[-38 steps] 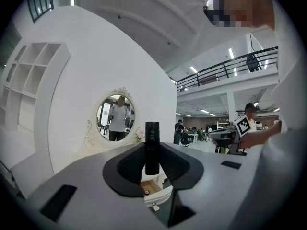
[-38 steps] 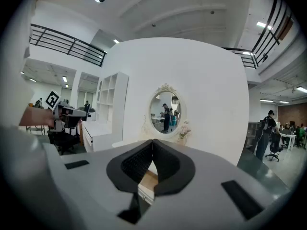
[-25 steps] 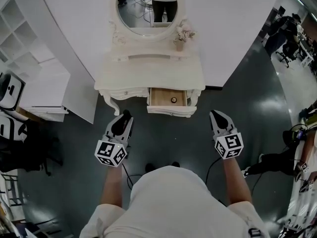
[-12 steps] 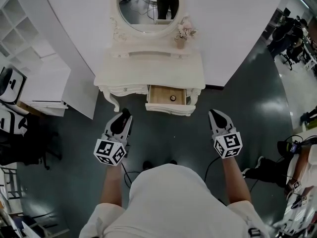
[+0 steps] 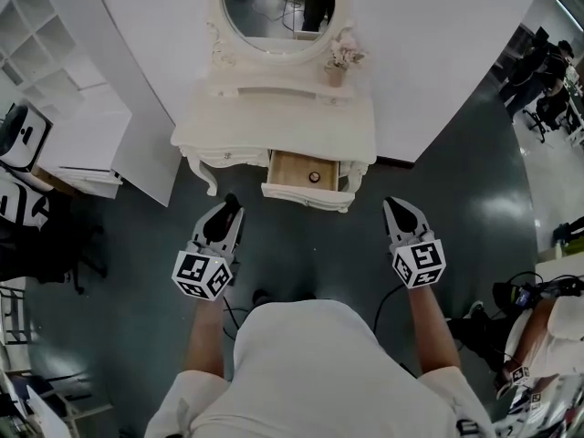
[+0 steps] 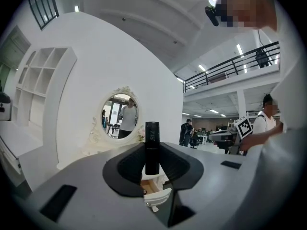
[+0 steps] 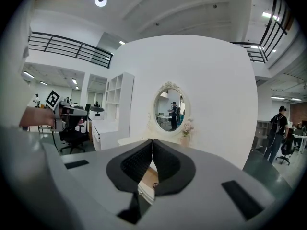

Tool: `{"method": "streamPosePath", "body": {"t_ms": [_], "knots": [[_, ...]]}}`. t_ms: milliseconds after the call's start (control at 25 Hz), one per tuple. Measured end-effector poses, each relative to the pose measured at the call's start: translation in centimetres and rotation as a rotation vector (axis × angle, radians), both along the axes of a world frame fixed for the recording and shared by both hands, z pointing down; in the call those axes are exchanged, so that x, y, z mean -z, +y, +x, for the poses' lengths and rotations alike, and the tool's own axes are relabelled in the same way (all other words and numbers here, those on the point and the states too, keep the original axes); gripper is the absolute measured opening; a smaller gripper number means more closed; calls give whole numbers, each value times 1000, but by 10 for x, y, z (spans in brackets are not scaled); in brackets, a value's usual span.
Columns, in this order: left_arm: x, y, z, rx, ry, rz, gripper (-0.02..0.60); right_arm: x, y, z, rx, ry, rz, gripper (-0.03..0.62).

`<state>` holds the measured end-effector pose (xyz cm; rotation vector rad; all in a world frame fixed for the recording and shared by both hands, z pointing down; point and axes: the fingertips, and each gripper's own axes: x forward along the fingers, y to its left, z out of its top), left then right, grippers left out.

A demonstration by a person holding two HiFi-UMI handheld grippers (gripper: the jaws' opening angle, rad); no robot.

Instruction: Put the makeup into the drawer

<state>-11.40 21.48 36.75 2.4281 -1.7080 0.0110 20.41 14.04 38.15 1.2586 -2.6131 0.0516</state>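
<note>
You had one black makeup tube [image 6: 152, 147] clenched upright in your left tool [image 5: 229, 204], well apart from the counter's [image 5: 274, 121] one open drawer [image 5: 301, 195], while your right tool [image 5: 394, 206] was closed, empty.

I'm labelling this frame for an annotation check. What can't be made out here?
- The small round thing in the drawer: too small in head view to identify.
- Drawer's back: hidden under the tabletop, head view.
- Print on the black tube: too small, left gripper view.
</note>
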Motion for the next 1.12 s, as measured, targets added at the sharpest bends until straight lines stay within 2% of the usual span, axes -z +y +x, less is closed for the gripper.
{"method": "streamPosePath", "body": {"t_ms": [280, 640, 1120], "knots": [[-4, 7, 14, 23, -2, -14, 100, -7, -2, 6, 27, -9, -12, 28], [-6, 1, 0, 43, -6, -25, 100, -14, -9, -9, 44, 8, -15, 29], [-17, -63, -30, -13, 9, -31, 100, -29, -60, -38, 4, 49, -43, 29]]}}
